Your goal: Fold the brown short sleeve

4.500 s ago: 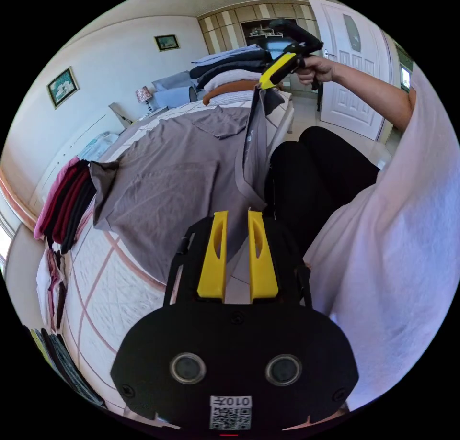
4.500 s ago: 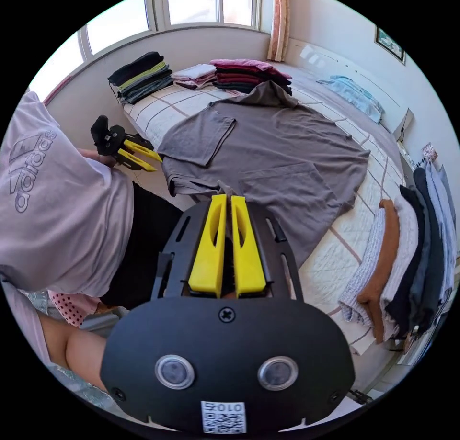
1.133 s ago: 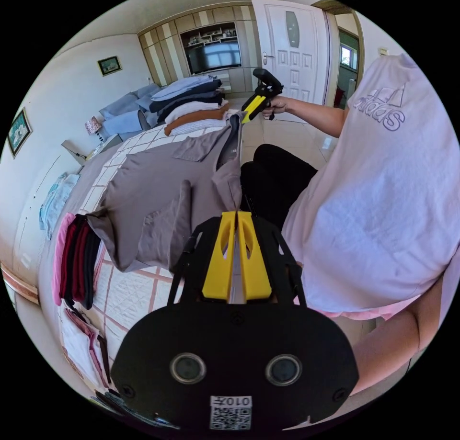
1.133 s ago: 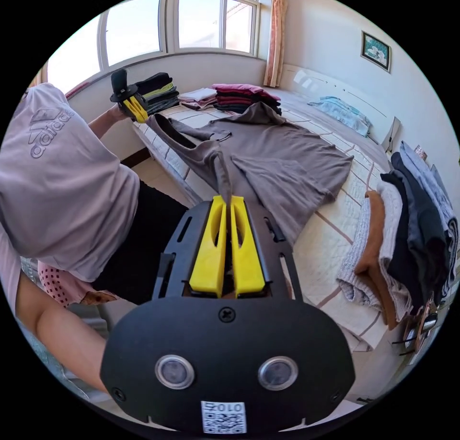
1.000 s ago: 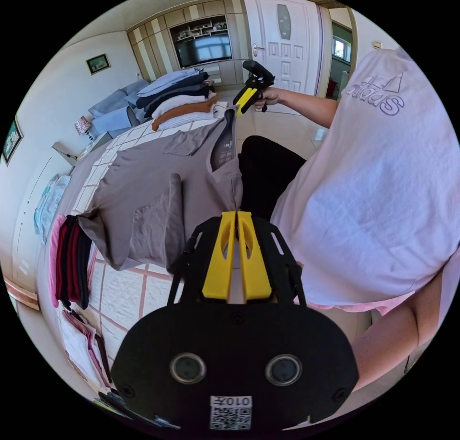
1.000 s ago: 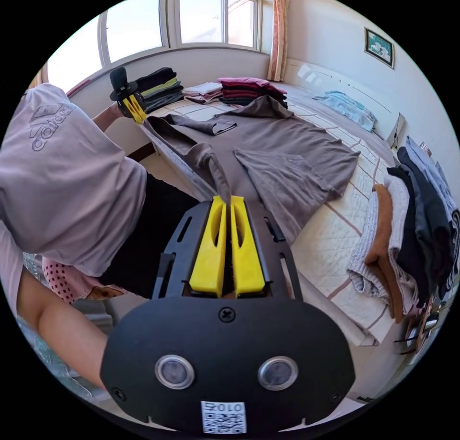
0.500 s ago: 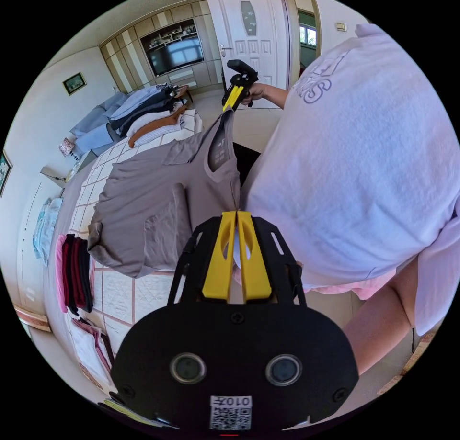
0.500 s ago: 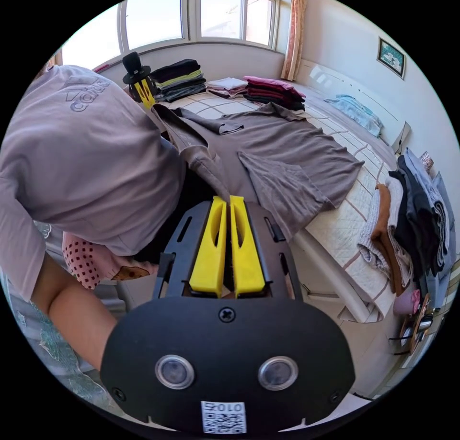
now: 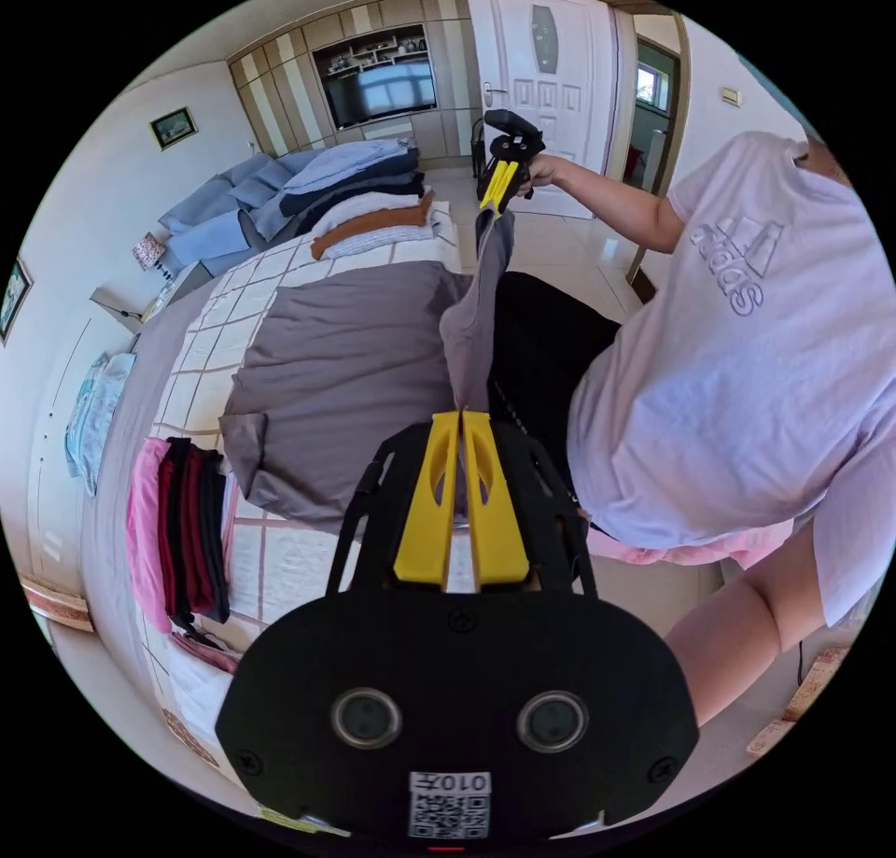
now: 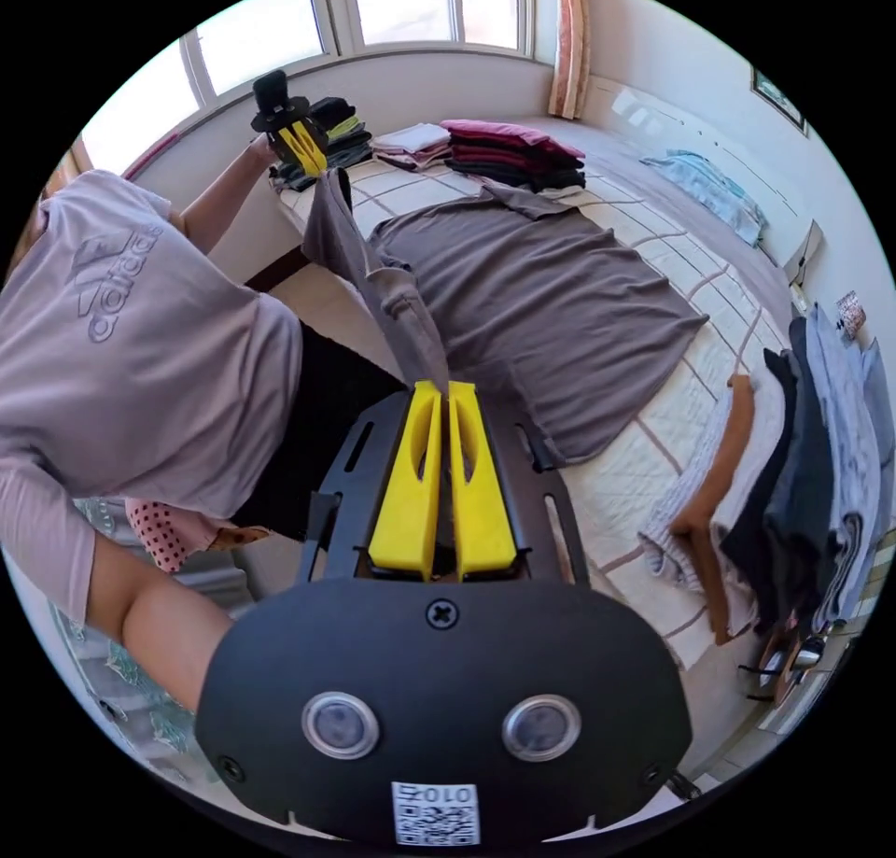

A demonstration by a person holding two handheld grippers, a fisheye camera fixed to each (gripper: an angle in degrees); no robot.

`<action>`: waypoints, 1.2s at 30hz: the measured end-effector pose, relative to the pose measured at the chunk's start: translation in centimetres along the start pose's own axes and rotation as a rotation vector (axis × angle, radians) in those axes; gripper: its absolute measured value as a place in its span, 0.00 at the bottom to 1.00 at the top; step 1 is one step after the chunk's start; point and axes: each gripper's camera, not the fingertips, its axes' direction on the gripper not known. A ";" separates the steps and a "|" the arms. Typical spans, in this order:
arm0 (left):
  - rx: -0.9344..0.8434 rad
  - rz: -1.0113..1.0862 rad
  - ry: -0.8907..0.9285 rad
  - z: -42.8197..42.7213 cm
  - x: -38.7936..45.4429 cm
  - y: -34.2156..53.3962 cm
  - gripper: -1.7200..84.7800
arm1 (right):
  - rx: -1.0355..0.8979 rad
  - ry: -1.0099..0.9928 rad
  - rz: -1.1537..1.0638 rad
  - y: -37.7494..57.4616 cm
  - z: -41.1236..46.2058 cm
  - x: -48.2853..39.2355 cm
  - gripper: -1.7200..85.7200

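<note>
The brown short-sleeve shirt (image 9: 345, 363) lies spread on the quilted bed (image 9: 280, 569), and its near edge is lifted off the bed's side. My left gripper (image 9: 460, 419) is shut on one end of that lifted edge. In the left gripper view, a hand farther along holds the right gripper (image 9: 499, 184), which pinches the other end. In the right gripper view, the right gripper (image 10: 445, 389) is shut on the shirt (image 10: 532, 288). From there the fabric runs as a hanging band up to the left gripper (image 10: 303, 151).
A person in a light T-shirt (image 9: 737, 354) stands at the bedside between the grippers. Folded stacks ring the shirt: pink and dark red (image 9: 177, 531), greys and brown (image 9: 364, 200). The right gripper view shows a further stack by the window (image 10: 509, 160) and one at the bed's end (image 10: 793, 485).
Both grippers, still shut, have lifted the shirt's near edge into a taut band. The folded-in sleeves that showed on top are out of sight, and the body lies smooth.
</note>
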 end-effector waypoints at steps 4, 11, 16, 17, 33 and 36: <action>-0.094 -0.090 0.067 4.7 -12.6 -1.1 0.02 | -0.121 -0.002 0.035 -7.5 2.8 10.0 0.05; -0.195 -0.296 0.187 15.7 -23.3 0.2 0.02 | -0.357 -0.149 0.133 -13.2 15.4 22.1 0.05; -0.236 -0.366 0.215 18.4 -24.1 3.3 0.02 | -0.362 -0.162 0.113 -13.4 17.0 22.8 0.05; -0.224 -0.384 0.222 18.4 -24.3 3.7 0.02 | -0.352 -0.149 0.114 -13.5 16.8 22.9 0.05; 0.130 -0.724 -0.235 5.6 -1.8 16.5 0.12 | 0.135 0.327 0.536 6.5 5.7 11.7 0.10; 0.090 -0.778 -0.194 8.0 2.4 19.5 0.13 | 0.080 0.073 0.652 12.3 8.5 10.7 0.12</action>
